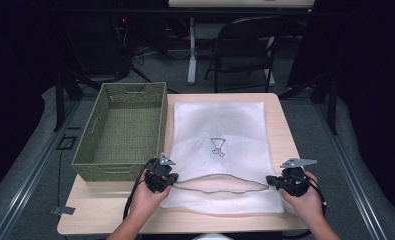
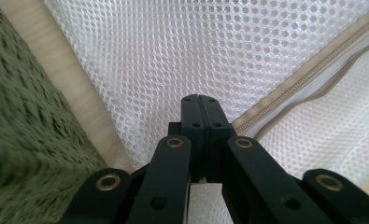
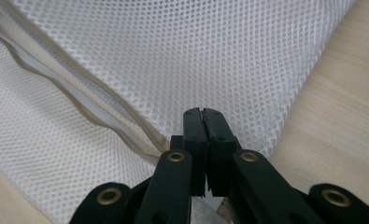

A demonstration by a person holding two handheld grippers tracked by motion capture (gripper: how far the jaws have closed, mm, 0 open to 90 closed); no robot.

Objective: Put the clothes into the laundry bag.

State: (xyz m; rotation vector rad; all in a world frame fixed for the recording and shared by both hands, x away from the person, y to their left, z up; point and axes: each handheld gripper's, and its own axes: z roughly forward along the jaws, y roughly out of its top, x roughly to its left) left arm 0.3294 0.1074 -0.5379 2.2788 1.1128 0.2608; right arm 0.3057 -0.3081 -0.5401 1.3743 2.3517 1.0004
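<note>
A white mesh bag (image 1: 217, 125) lies flat on the wooden table (image 1: 285, 125), its beige zipper opening (image 1: 215, 186) gaping near the front edge. My left gripper (image 1: 175, 179) is shut at the left end of that opening, with mesh pinched between its jaws. My right gripper (image 1: 270, 181) is shut on the mesh at the right end. In the left gripper view the closed gripper (image 2: 202, 100) rests over the mesh (image 2: 196, 51), and the zipper (image 2: 303, 79) runs off to the right. The right gripper view has the closed gripper (image 3: 203, 113) on the mesh (image 3: 219, 51), beside the zipper (image 3: 102, 112).
An empty green woven basket (image 1: 120, 130) stands on the table's left side, touching the bag's left edge; its wall (image 2: 28, 140) is close to my left gripper. A folding chair (image 1: 247, 45) and a table leg stand on the floor beyond the far edge.
</note>
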